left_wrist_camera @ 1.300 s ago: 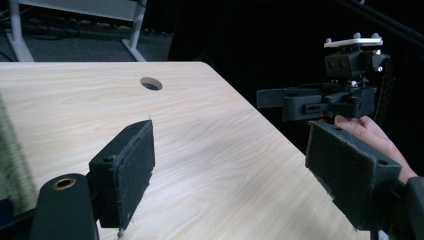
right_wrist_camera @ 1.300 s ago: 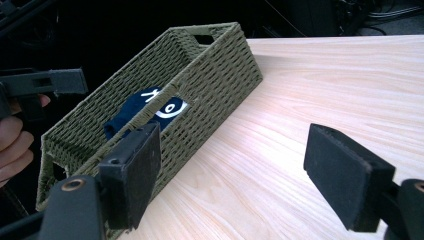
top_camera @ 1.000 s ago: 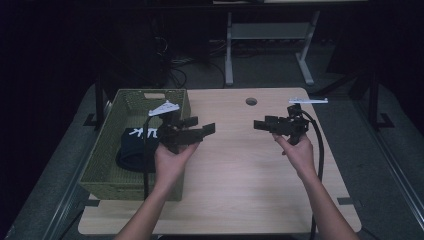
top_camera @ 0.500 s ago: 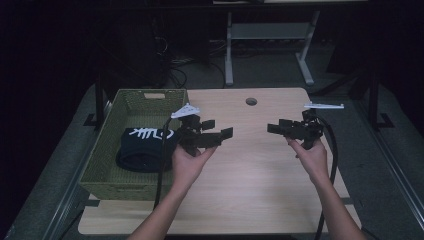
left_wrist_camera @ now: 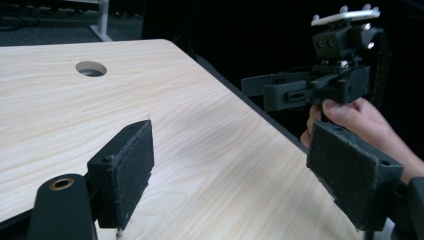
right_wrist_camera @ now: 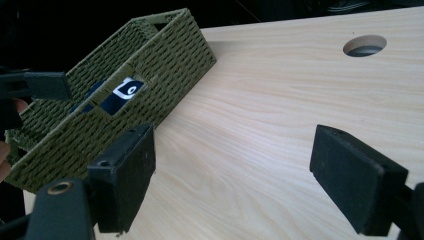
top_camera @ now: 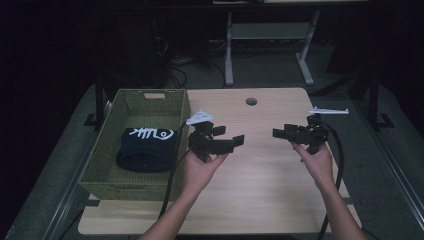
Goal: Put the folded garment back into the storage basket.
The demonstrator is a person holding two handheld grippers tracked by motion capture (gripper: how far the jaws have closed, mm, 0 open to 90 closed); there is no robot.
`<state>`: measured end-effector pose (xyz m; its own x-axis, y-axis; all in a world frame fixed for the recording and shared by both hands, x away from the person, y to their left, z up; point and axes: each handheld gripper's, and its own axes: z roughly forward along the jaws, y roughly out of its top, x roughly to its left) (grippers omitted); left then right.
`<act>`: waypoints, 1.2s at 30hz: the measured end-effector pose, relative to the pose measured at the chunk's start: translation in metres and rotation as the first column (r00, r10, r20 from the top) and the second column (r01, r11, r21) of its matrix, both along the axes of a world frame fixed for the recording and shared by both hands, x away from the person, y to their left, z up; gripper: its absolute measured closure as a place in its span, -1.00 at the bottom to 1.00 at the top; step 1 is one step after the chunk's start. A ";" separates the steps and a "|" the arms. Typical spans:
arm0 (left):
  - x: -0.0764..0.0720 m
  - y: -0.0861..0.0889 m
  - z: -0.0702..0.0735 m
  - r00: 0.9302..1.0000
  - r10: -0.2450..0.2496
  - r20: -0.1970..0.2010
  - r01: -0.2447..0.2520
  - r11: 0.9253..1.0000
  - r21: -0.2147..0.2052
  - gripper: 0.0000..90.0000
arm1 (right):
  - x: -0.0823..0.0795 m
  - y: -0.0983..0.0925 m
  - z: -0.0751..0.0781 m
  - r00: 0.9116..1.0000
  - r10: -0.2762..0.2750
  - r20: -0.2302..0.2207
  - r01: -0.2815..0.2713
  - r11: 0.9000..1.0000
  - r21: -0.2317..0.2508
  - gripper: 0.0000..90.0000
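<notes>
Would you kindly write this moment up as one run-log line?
left gripper: open, empty | right gripper: open, empty | folded dark cloth with white fish-bone print: inside green woven basket | light wooden table: basket at left

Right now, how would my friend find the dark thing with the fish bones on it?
Look at the left side of the wooden table for the green woven basket. Inside lies a folded dark blue cloth, the basket's one item, with a white fish skeleton printed on top.
</notes>
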<state>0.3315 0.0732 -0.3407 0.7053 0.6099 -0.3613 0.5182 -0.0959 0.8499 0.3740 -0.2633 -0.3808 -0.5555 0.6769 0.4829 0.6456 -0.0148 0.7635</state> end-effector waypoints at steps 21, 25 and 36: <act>-0.008 -0.018 -0.041 1.000 0.007 -0.019 -0.006 1.000 0.029 -0.60 | -0.015 -0.024 -0.029 0.999 -0.019 -0.039 0.018 0.999 -0.026 -0.60; -0.011 -0.021 -0.049 1.000 0.002 -0.020 -0.002 1.000 0.032 -0.60 | -0.019 -0.030 -0.036 0.998 -0.030 -0.046 0.029 0.999 -0.024 -0.60; -0.021 -0.025 -0.069 1.000 -0.008 -0.027 0.009 0.998 0.055 -0.61 | -0.033 -0.041 -0.055 0.997 -0.043 -0.061 0.040 0.998 -0.044 -0.60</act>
<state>0.3109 0.0480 -0.4099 0.7010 0.6235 -0.3462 0.5395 -0.1461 0.8292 0.3410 -0.3039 -0.4354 -0.4960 0.7198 0.4857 0.6915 -0.0108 0.7223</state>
